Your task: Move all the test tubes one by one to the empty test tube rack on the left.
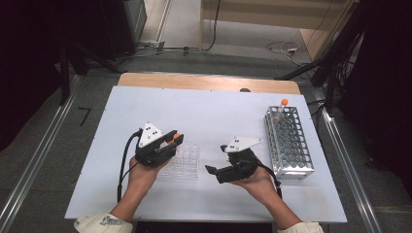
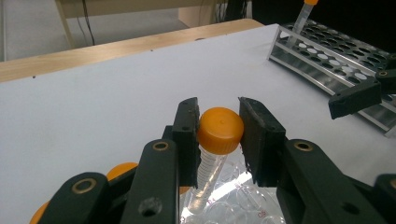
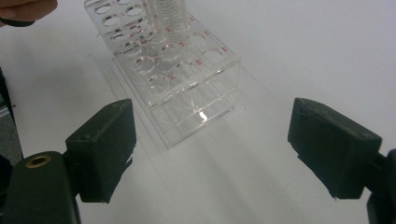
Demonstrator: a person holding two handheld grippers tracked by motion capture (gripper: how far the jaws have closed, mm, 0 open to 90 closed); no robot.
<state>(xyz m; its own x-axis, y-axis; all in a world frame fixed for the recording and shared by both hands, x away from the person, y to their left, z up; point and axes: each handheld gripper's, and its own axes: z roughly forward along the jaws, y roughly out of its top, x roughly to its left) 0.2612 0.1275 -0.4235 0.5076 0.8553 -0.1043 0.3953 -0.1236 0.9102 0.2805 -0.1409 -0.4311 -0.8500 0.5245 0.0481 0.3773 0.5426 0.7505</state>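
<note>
High view: my left gripper (image 1: 171, 141) holds the orange-capped tube (image 1: 176, 136) over the clear rack (image 1: 184, 162). Left gripper view: jaws pinch its cap (image 2: 220, 129); light, slick plastic, so grip there. Right gripper view: my right gripper (image 3: 212, 154) gapes empty, rack at twelve o'clock.

Small red numbers beside the holes of the clear plastic rack (image 3: 177, 60); digits too blurred to read. Graduation marks on tube (image 2: 205, 172), unreadable.
</note>
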